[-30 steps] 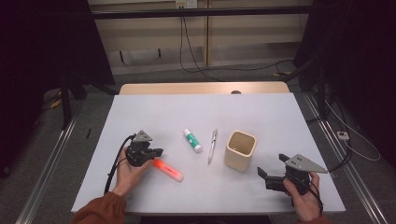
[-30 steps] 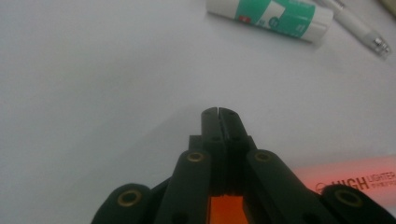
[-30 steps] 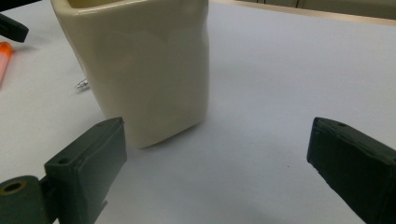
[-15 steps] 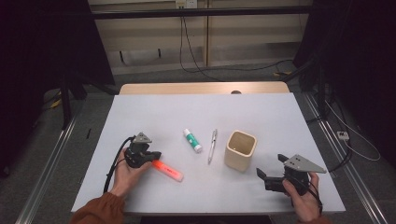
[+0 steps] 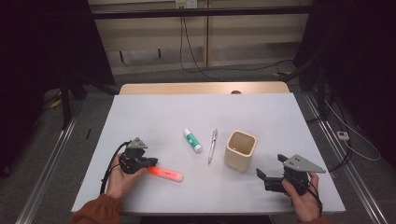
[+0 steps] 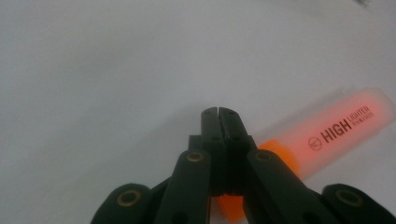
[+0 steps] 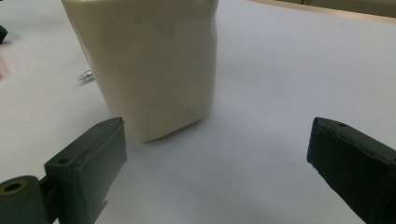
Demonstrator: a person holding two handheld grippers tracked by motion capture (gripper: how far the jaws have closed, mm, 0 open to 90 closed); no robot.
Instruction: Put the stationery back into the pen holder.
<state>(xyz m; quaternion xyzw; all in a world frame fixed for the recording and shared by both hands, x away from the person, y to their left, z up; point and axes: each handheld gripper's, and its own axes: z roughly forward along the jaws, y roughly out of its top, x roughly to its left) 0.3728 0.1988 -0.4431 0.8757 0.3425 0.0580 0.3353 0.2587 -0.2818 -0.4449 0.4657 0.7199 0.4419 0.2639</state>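
- The highlighter (image 5: 165, 174) lay on the table (image 5: 154, 121), near its front left.
- The glue stick (image 5: 192, 140) lay behind and right of it.
- The pen (image 5: 213, 145) lay between glue stick and cup (image 5: 240, 150).
- The left gripper (image 5: 148, 163) sat at the highlighter's left end; the right gripper (image 5: 259, 175) sat right of and before the cup.

A lab or recording room, set up for capture rather than living. A bare white counter (image 5: 280, 121) stands between dark curtains (image 5: 42, 56), with metal rails (image 5: 51, 163) on the floor at both sides. Loose cables (image 5: 196, 60) run along a plain panelled wall (image 5: 154, 42), down from a socket (image 5: 183, 3).
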